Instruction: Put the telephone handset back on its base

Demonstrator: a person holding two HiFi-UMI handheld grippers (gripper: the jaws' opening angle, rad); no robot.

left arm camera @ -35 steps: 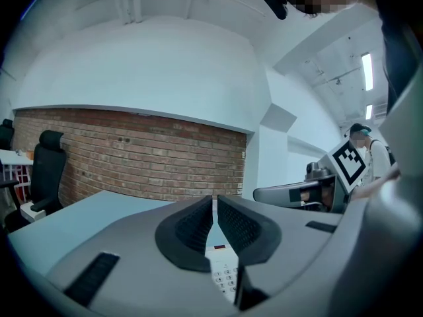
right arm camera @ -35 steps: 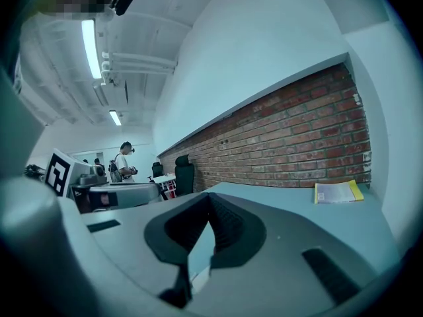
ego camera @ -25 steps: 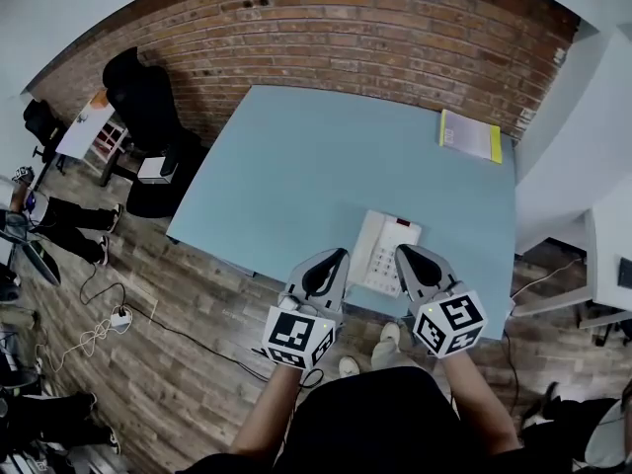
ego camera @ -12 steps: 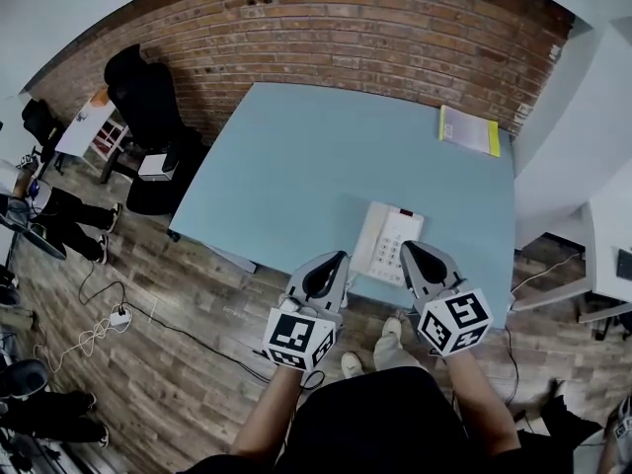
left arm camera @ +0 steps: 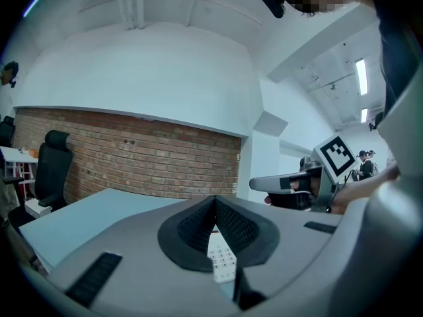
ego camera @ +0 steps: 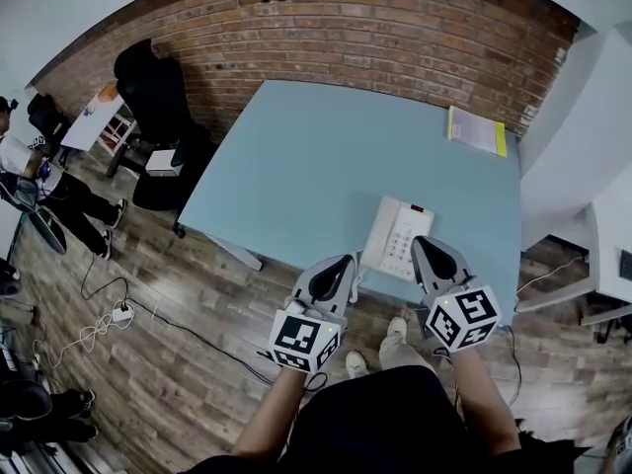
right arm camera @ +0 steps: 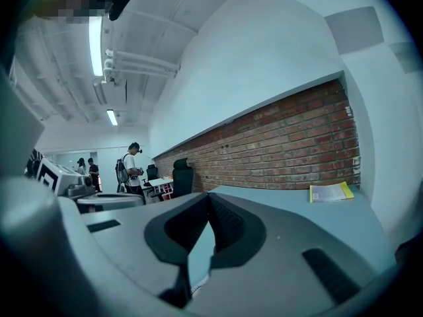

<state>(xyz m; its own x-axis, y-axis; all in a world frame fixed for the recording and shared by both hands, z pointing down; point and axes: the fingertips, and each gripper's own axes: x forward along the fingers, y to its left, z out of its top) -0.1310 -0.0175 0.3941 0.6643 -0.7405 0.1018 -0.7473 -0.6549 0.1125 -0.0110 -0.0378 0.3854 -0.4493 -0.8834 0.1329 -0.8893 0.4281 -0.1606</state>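
Observation:
The white telephone (ego camera: 398,237) lies on the light blue table (ego camera: 326,156) close to its front edge. Its handset appears to rest along the phone's left side. My left gripper (ego camera: 348,261) hovers just off that edge, left of the phone and shut on nothing. My right gripper (ego camera: 419,242) is shut too, with its tip at the phone's right front corner. In the left gripper view the pads of the left gripper (left arm camera: 215,200) meet, the keypad (left arm camera: 222,259) shows below them, and the right gripper (left arm camera: 284,182) is at the right. The right gripper (right arm camera: 209,197) shows closed, empty pads.
A yellow booklet (ego camera: 477,130) lies at the table's far right corner, below the brick wall (ego camera: 375,28). A black office chair (ego camera: 148,87) stands left of the table. People (ego camera: 39,191) stand at the far left. A power strip and cable (ego camera: 118,316) lie on the wooden floor.
Both grippers have drawn back a little from the table toward me, and the head view has shifted. The telephone has not moved on the table.

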